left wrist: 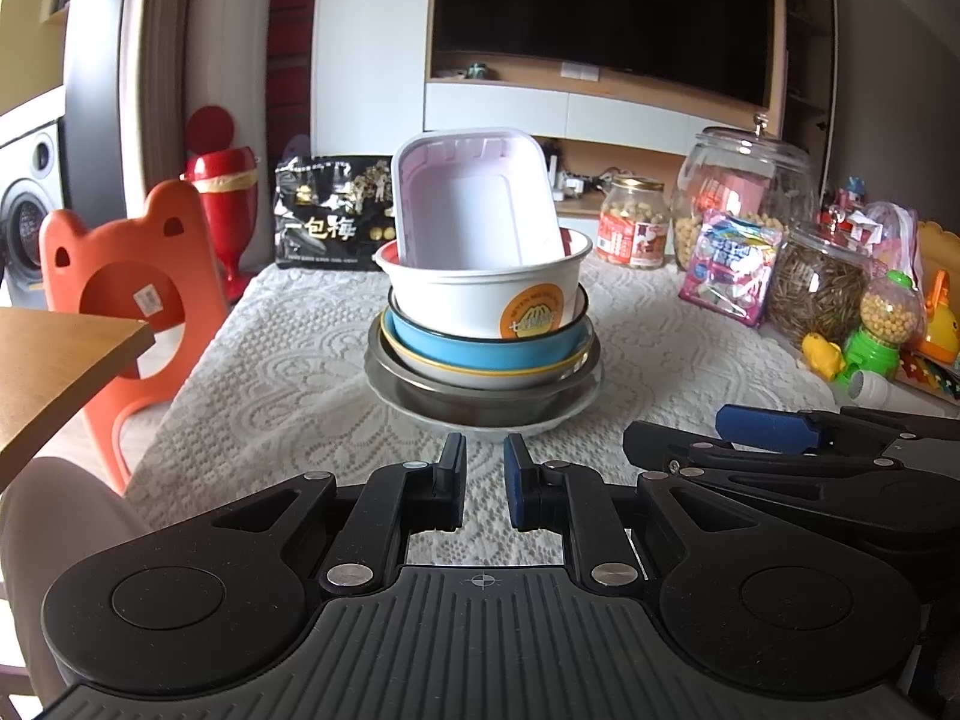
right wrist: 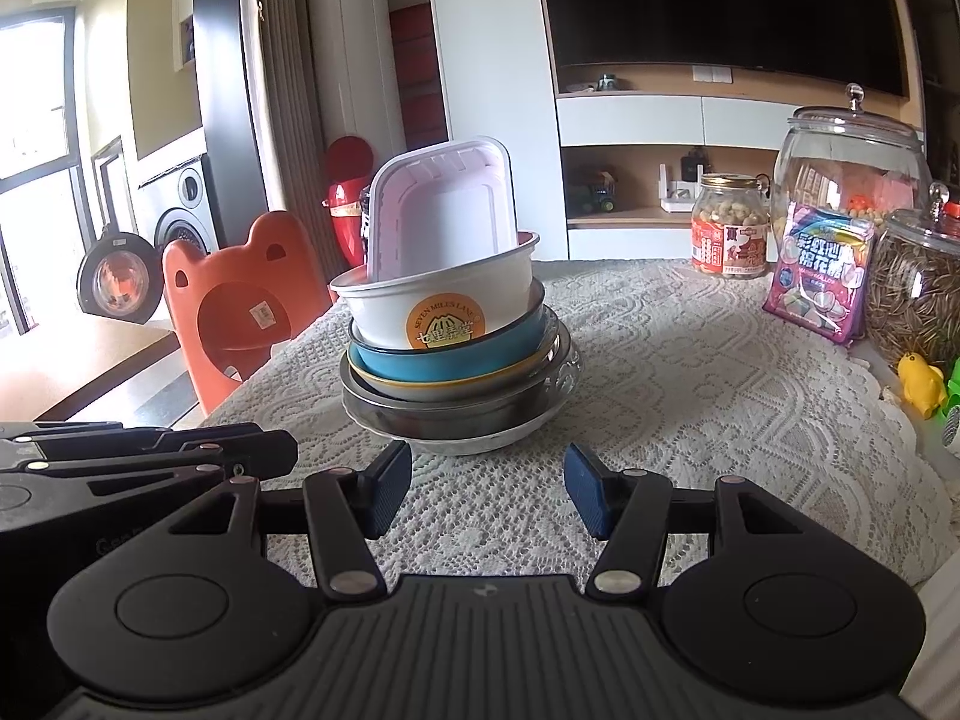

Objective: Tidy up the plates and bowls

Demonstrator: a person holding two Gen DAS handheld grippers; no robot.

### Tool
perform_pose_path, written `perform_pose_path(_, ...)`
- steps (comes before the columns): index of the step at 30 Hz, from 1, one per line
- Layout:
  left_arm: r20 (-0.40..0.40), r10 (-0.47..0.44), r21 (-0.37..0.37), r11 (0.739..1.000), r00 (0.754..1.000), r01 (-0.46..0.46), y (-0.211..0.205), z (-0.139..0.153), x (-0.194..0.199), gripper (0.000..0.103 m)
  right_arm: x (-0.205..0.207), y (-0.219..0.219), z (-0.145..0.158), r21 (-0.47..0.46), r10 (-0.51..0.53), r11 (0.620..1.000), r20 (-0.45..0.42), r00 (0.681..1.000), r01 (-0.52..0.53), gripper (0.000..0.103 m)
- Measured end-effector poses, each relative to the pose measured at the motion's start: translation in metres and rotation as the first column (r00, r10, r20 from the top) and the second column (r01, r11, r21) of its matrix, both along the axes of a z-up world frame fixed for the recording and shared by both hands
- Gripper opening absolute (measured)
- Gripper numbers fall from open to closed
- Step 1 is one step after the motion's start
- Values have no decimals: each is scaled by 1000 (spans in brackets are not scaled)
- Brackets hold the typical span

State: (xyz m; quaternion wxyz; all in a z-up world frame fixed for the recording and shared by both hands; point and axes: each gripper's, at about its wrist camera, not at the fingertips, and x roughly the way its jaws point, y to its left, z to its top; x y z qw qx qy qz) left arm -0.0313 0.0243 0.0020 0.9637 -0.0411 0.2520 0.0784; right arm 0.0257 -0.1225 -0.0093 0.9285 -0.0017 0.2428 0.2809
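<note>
Left hand-held gripper [left wrist: 485, 483]: jaws nearly together, a narrow gap between the blue pads, nothing held; poised over the lace-covered table [left wrist: 288, 372].
Right hand-held gripper [right wrist: 489, 495]: jaws partly apart, nothing between them; it sits just to the right of the left one.
Stack of bowls and plates [left wrist: 483, 354]: straight ahead of both hand-held grippers, near but clear of the fingertips.
Stack order: glass dish at the bottom, then steel bowl, yellow-rimmed plate, blue bowl [left wrist: 480, 348], white paper bowl [left wrist: 480, 294] with an orange sticker.
Plastic tray [left wrist: 474, 204]: rectangular, standing tilted inside the paper bowl.
Snack jars [left wrist: 744, 192]: ahead and to the right.
Orange bear-shaped chair [left wrist: 120, 276]: ahead and left, at the table edge.
</note>
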Motion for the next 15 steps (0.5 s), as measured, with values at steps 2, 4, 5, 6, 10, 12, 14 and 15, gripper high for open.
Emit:
perform_pose_path(2,1,0,0,1000,1000,0,0,0,0,17,0,0,0,0,0,1000,0,1000,0,57)
perform_pose_path(4,0,0,0,1000,1000,0,0,0,0,17,0,0,0,0,0,1000,0,1000,0,57)
perform_pose_path(5,0,0,0,1000,1000,0,1,0,0,16,0,0,0,1,0,1000,0,1000,0,57)
perform_pose_path(6,0,1,-1,1000,1000,-1,0,0,0,16,0,0,0,1,0,1000,1,1000,0,57)
perform_pose_path(10,3,4,-6,1000,1000,-4,0,0,-1,16,-1,0,1,3,-1,1000,4,1000,1,57)
perform_pose_path(12,5,2,-9,1000,1000,-2,0,0,-1,16,-1,0,1,4,-2,1000,3,1000,2,57)
perform_pose_path(14,4,5,-11,1000,1000,-5,0,0,-1,16,-1,-1,2,9,-5,1000,2,1000,5,57)
perform_pose_path(15,2,2,-17,1000,1000,-2,1,0,-1,16,0,-1,3,11,-8,1000,0,1000,8,57)
